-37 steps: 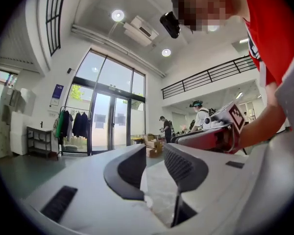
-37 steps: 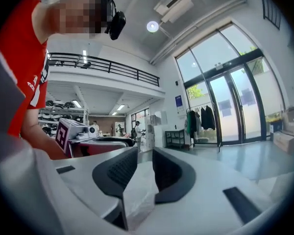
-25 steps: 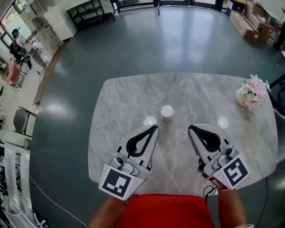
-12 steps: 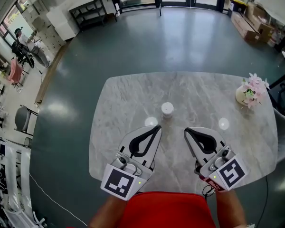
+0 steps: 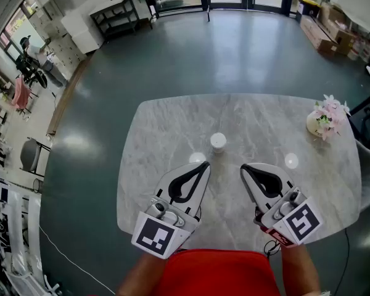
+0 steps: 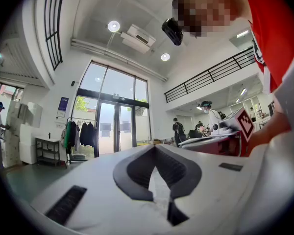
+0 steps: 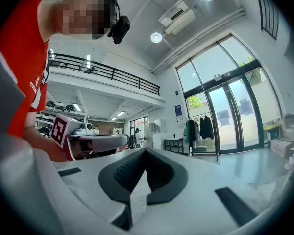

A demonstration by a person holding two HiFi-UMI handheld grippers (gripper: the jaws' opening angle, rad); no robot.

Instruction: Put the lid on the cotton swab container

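We see the marble surface (image 5: 172, 128) w/ both grippers over its near half: left gripper (image 5: 203, 164) and right gripper (image 5: 243, 167), jaws closed on both, nothing held. Flower pot (image 5: 325, 121) sits at far right. Cotton swab container (image 5: 217, 142) stands mid-surface, just ahead of the tips and between them, touching neither.

Right gripper (image 7: 146, 152): jaws closed tip to tip, with nothing between the black pads (image 7: 118, 173). To the left, the left gripper (image 7: 121, 140) lies level, and its marker cube (image 7: 60, 129) faces the lens. Above it are the person's red shirt (image 7: 19, 58) and a head-mounted camera (image 7: 120, 28). To the right stand tall glass doors (image 7: 230, 116) and a clothes rack (image 7: 198, 129). Overhead are a ceiling light (image 7: 156, 37) and an air-conditioning unit (image 7: 176, 14).
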